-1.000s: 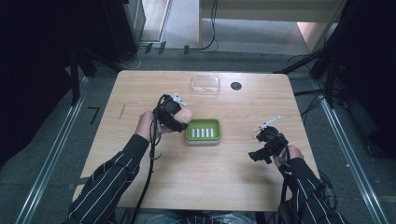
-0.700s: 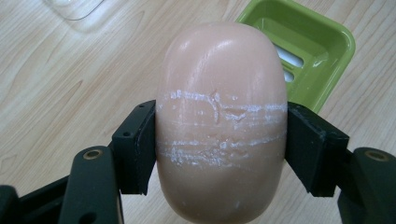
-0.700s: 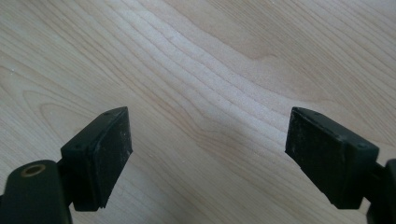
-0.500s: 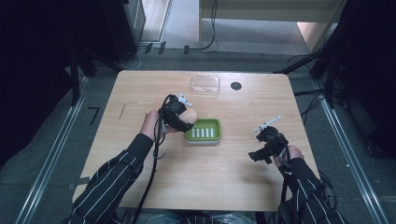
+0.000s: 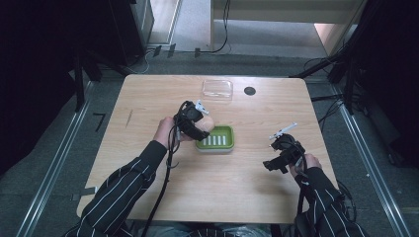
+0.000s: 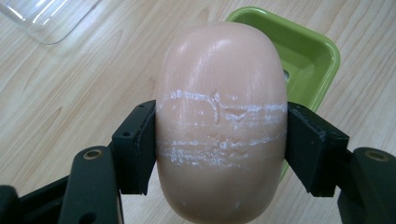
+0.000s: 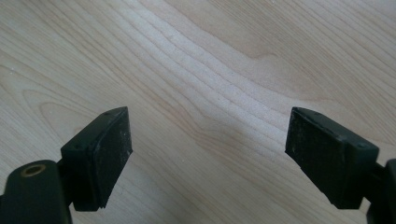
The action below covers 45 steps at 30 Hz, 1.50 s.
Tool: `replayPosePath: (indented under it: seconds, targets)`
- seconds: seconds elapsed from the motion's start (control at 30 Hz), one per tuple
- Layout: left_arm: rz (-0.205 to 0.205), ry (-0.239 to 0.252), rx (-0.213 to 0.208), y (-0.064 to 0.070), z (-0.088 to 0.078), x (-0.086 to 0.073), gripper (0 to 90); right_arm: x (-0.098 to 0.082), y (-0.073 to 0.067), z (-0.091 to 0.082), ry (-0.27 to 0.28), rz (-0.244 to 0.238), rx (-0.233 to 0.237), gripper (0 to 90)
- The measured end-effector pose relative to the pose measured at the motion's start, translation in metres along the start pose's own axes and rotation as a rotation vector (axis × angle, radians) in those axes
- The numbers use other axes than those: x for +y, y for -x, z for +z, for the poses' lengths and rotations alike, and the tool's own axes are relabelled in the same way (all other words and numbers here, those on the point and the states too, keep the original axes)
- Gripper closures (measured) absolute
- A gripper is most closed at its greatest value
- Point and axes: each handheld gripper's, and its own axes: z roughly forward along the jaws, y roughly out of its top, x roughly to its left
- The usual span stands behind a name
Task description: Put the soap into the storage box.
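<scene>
The high view looks down on the table point(image 5: 148, 98); both gripper views look closely at its wood.

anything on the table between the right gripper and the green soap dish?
Nothing: in the high view, bare wood runs from the right gripper, jaws open, to the green soap dish.

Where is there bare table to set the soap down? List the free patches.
Free: the near strip between the two sleeves, the left side beyond the left gripper, and the far right corner past the black disc. Crowded: the middle, where the soap, green dish and clear lid sit close.
</scene>
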Motion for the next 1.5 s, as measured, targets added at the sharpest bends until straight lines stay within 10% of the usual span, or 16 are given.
replayPosePath:
  seconds: [1.5]
  targets:
    - [0.098, 0.021, -0.062, 0.015, 0.031, 0.015, 33.6, -0.001, 0.001, 0.000, 0.005, 0.000, 0.005, 15.4]
